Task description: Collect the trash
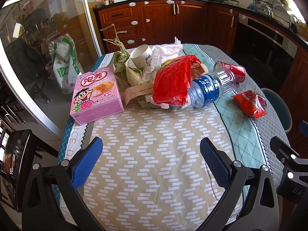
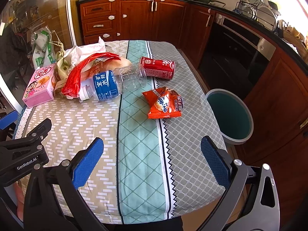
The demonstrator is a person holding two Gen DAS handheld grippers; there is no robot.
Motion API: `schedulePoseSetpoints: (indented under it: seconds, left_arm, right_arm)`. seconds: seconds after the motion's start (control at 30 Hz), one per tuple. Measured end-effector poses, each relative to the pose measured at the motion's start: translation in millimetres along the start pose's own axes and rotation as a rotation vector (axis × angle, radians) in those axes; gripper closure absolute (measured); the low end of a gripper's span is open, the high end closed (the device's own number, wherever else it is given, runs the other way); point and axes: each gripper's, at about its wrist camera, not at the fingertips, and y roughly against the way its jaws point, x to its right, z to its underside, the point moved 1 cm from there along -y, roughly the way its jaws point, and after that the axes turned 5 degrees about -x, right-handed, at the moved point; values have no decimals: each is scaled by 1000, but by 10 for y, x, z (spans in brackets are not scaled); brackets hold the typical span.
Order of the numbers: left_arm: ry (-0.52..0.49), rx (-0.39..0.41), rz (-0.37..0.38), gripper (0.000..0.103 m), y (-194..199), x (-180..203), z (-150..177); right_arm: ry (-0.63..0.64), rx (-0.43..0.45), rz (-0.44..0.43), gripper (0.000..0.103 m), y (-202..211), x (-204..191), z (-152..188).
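The trash lies on the cloth-covered counter (image 2: 142, 154): a pink snack box (image 1: 97, 94), a heap of husks, paper cup and red plastic bag (image 1: 171, 80), a water bottle (image 2: 115, 82), a red can (image 2: 157, 67) and an orange wrapper (image 2: 164, 104), with the teal bin (image 2: 229, 115) set just beside the counter's right edge, apparently to receive them. The left gripper (image 1: 151, 161) and right gripper (image 2: 152, 161) hover above the near cloth. Both sets of fingers are spread wide, holding and touching nothing.
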Motion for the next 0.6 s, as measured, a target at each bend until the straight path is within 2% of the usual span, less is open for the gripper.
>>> schedulePoseSetpoints:
  seconds: [0.6]
  left_arm:
    - [1,0,1,2,7,6,1]
  right_arm:
    - [0,-5,2,6,-4,4,9]
